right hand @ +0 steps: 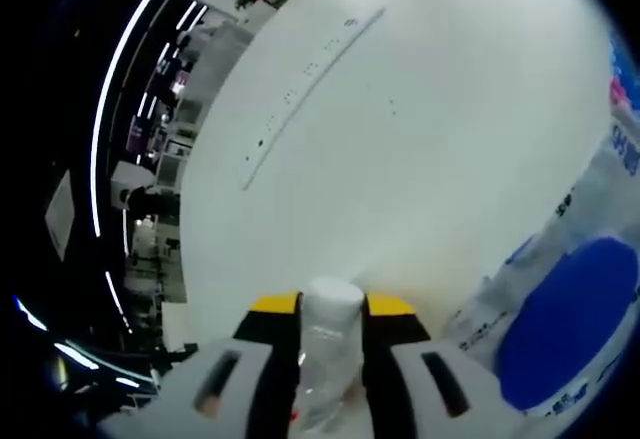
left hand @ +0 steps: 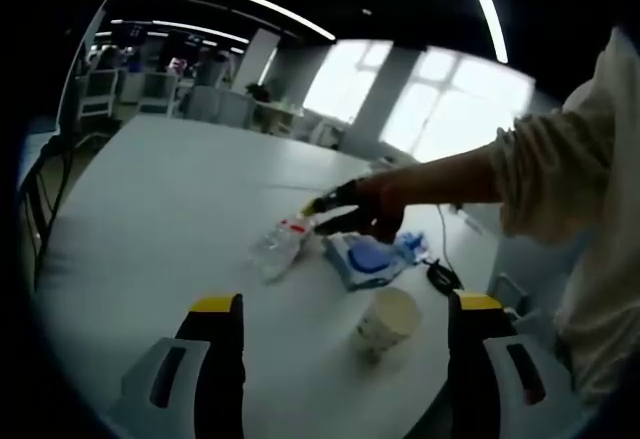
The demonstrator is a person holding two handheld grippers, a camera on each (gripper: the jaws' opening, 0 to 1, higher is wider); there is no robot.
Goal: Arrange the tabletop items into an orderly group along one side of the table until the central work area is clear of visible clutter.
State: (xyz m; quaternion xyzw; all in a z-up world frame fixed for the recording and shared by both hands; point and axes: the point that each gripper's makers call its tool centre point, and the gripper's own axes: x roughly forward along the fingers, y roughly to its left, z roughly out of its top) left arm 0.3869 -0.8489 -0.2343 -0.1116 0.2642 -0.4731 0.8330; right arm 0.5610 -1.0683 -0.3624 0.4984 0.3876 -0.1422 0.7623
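A clear plastic bottle (left hand: 276, 247) lies on the white table (left hand: 170, 199), its capped end toward the right gripper (left hand: 318, 206), which a person's hand holds over it. In the right gripper view the yellow-tipped jaws of my right gripper (right hand: 332, 305) are shut on the bottle (right hand: 328, 354) just below its white cap. A blue-and-white packet (left hand: 365, 259) lies right beside the bottle, also seen as the packet (right hand: 565, 334). A paper cup (left hand: 388, 319) stands nearer the table edge. My left gripper (left hand: 345, 305) hovers open, short of the cup, with nothing between its fingers.
A black cable or small device (left hand: 440, 277) lies at the table edge beyond the packet. The person's sleeved arm (left hand: 540, 174) reaches in from the right. Chairs and desks (left hand: 150, 94) stand past the far end of the table.
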